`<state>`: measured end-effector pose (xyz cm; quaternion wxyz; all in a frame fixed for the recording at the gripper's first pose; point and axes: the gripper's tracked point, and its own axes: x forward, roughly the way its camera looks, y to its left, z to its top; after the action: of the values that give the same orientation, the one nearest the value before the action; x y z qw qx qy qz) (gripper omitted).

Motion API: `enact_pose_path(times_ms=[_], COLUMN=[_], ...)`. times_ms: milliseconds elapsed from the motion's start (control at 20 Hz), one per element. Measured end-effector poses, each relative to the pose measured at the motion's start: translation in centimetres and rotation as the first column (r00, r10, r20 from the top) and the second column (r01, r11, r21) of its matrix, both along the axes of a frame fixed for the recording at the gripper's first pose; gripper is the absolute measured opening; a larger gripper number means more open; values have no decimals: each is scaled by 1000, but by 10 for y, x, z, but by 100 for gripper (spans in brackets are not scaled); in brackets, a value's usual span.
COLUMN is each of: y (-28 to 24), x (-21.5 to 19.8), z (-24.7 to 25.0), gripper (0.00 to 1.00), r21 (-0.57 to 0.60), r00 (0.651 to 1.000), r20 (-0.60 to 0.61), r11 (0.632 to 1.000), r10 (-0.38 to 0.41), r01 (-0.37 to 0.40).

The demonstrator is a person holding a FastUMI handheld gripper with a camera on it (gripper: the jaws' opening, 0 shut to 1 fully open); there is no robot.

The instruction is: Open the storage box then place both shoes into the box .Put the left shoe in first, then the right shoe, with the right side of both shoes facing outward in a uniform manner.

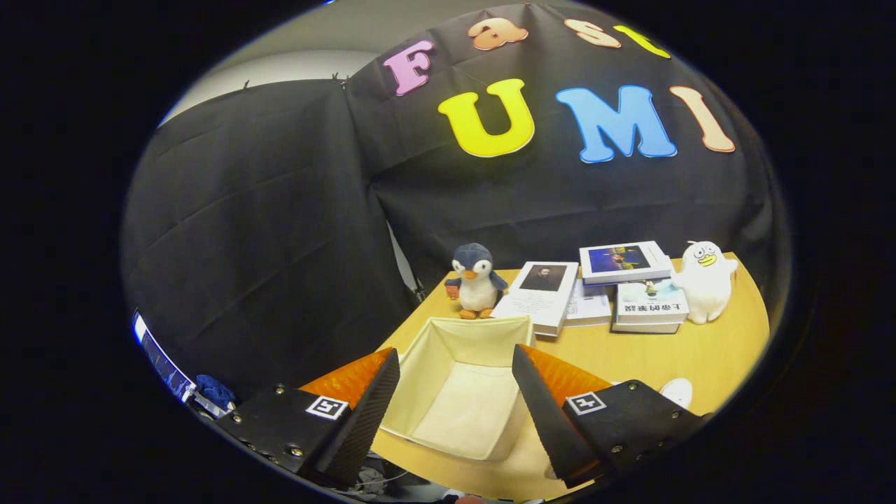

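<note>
A cream fabric storage box (pixel 458 329) stands open on the wooden table (pixel 700 357), with nothing inside it that I can see. My gripper (pixel 455 374) hangs above the box's near part, open, with nothing between its fingers. The orange-backed fingers (pixel 378 399) frame the box's inside. A small white rounded thing (pixel 677 390), perhaps part of a shoe, peeks out just right of the right finger, mostly hidden behind it.
Beyond the box stand a penguin plush (pixel 476 281), several books (pixel 616 287) in stacks, and a white duck plush (pixel 705 280) at the far right. Black cloth walls close the back and left. The table's near edge lies just under the fingers.
</note>
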<state>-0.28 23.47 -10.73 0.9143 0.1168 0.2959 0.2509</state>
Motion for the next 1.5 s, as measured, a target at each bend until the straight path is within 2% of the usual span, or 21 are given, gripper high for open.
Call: enact_pose_path(times_ms=[300,700,1150,1500], y=[-60,-110,-145,-156], x=[9,9,-16,-27], z=[-44,-109,-195,-238], gripper=[98,98,98,96], r21=[-84,-188,-284,-330], r00=[994,976,928,883], r20=[-63,-153,-325,-425], r11=[993,974,955,943], r10=[-92,-156,-182,-198], r01=[86,126,88,53])
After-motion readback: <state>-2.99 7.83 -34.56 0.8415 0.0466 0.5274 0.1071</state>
